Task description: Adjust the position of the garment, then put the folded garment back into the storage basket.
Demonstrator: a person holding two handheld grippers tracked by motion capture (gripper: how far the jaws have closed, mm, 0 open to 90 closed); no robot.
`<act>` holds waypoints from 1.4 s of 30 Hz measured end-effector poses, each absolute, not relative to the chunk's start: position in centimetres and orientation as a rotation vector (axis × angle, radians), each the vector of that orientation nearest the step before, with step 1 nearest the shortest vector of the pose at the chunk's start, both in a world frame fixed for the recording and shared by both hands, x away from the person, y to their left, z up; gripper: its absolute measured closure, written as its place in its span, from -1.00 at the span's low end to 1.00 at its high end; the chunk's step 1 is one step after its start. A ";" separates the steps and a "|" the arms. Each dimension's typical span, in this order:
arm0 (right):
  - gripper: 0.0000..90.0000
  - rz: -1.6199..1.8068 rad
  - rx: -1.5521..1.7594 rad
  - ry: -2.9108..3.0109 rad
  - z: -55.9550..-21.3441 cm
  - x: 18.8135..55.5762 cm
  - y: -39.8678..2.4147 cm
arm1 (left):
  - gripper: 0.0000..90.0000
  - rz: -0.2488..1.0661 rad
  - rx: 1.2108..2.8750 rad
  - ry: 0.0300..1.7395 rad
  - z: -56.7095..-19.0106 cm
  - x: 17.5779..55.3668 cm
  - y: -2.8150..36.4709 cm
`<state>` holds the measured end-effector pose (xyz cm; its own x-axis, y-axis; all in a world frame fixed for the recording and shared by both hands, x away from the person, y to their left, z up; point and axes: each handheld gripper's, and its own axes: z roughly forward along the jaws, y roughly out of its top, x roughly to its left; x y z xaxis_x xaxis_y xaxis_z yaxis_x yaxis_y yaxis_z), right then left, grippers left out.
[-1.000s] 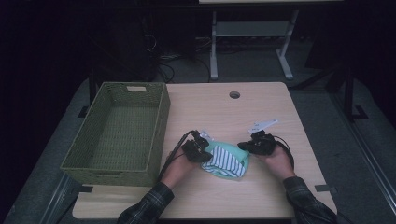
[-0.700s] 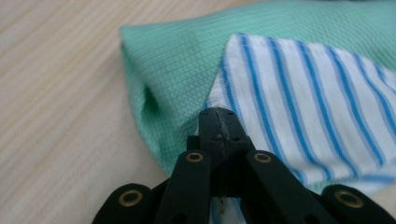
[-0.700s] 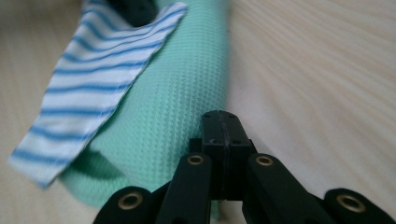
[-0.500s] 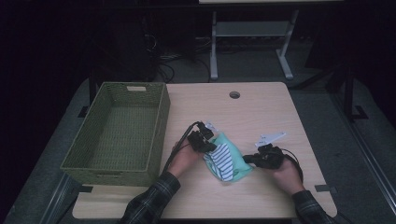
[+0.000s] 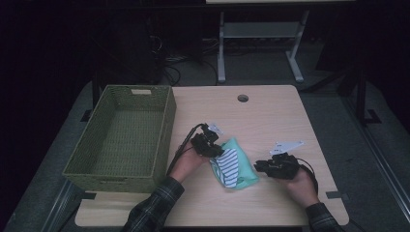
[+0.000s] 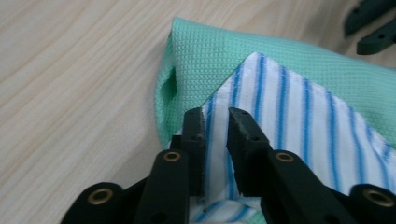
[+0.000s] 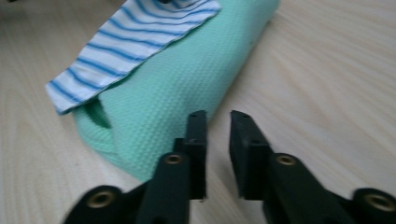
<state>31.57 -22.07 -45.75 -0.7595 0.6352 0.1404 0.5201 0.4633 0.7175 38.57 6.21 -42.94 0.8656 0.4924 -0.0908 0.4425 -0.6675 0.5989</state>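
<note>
A folded mint-green cloth [image 5: 241, 166] with a waffle weave lies on the wooden table [image 5: 270, 116] just right of a woven green basket [image 5: 123, 133], a white flap with blue stripes [image 6: 299, 121] turned over its top. The left gripper [image 6: 215, 116], jaws just parted to a narrow gap, straddles the striped flap without pinching it. The right gripper [image 7: 218, 122], likewise just opened, holds nothing and hovers beside the cloth's edge.

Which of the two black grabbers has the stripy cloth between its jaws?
The left gripper: its jaws straddle the striped cloth. The right gripper is beside the green cloth.
</note>
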 end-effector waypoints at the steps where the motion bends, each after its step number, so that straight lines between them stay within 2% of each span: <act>1: 0.52 1.173 1.015 2.552 -45.8 31.6 -22.3 | 0.59 0.099 2.397 0.674 -42.8 38.4 6.3; 7: -0.03 1.141 1.078 2.495 -46.0 31.5 -23.9 | 0.16 0.065 2.420 0.627 -42.0 37.2 6.4; 13: -0.37 1.111 1.141 2.448 -46.4 31.6 -25.4 | -0.09 0.033 2.435 0.587 -41.7 36.2 6.4; 16: -0.60 1.078 1.182 2.429 -46.9 31.9 -25.9 | -0.23 0.016 2.435 0.564 -41.6 35.7 6.5; 18: -0.66 1.057 1.198 2.408 -47.3 32.1 -26.0 | -0.30 0.017 2.429 0.560 -41.6 35.2 6.4; 23: -0.70 1.015 1.191 2.380 -47.9 32.4 -26.1 | -0.47 0.026 2.455 0.522 -42.1 34.3 5.8; 29: -0.71 1.009 1.166 2.374 -48.1 32.4 -25.9 | -0.57 0.044 2.513 0.483 -42.9 33.8 5.2; 42: -0.78 1.028 1.160 2.380 -48.2 32.3 -25.9 | -0.63 0.091 2.533 0.448 -43.1 33.9 5.1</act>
<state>32.34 -25.87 -48.22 -0.6289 0.7764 0.0402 0.5614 0.4177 0.7144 33.86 5.07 -43.06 0.9419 0.3347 -0.0297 0.2968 -0.7874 0.5403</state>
